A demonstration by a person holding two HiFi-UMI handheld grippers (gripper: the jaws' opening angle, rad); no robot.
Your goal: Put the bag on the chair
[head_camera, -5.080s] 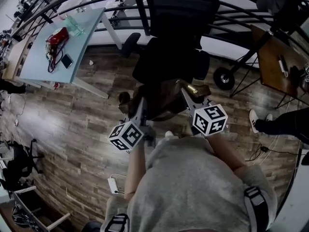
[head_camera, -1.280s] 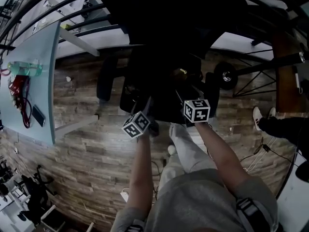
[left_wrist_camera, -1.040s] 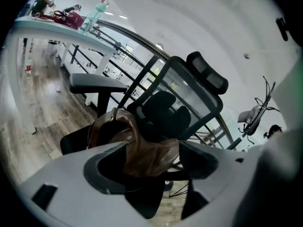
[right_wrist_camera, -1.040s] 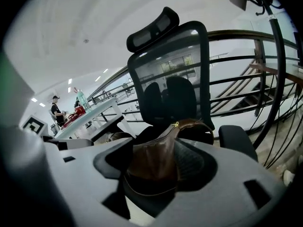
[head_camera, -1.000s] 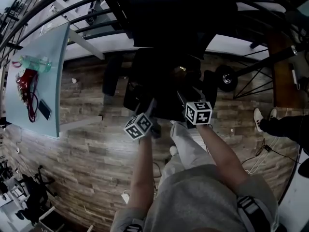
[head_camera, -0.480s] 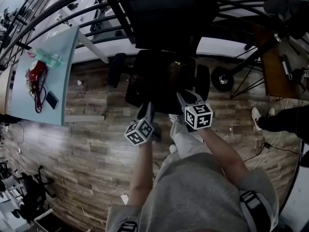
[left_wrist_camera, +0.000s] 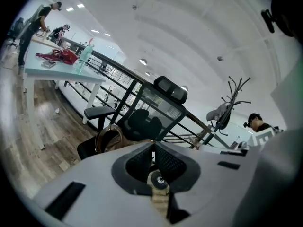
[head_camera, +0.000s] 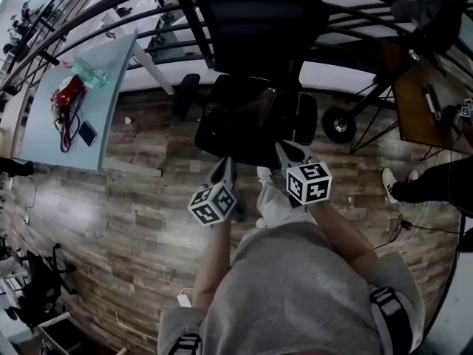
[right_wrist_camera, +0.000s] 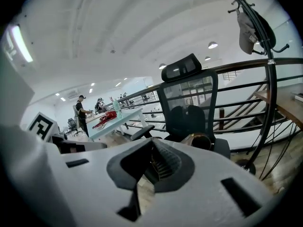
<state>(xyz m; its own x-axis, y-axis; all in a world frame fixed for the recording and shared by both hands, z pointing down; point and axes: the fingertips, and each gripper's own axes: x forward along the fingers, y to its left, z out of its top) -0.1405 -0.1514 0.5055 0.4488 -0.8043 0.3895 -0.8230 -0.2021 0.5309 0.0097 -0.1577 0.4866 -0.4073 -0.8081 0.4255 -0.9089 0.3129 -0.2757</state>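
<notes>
While the brown bag [head_camera: 247,117] is sitting on the seat of the black office chair [head_camera: 259,28], we are holding both grippers just in front of that chair, clear of the bag. The left gripper [head_camera: 225,166] is showing jaws that have just been closing and are now pressed together, with nothing between them. The right gripper [head_camera: 285,151] is doing the same.

one brown bag [head_camera: 247,117], two claws [head_camera: 224,165] [head_camera: 287,151]
</notes>
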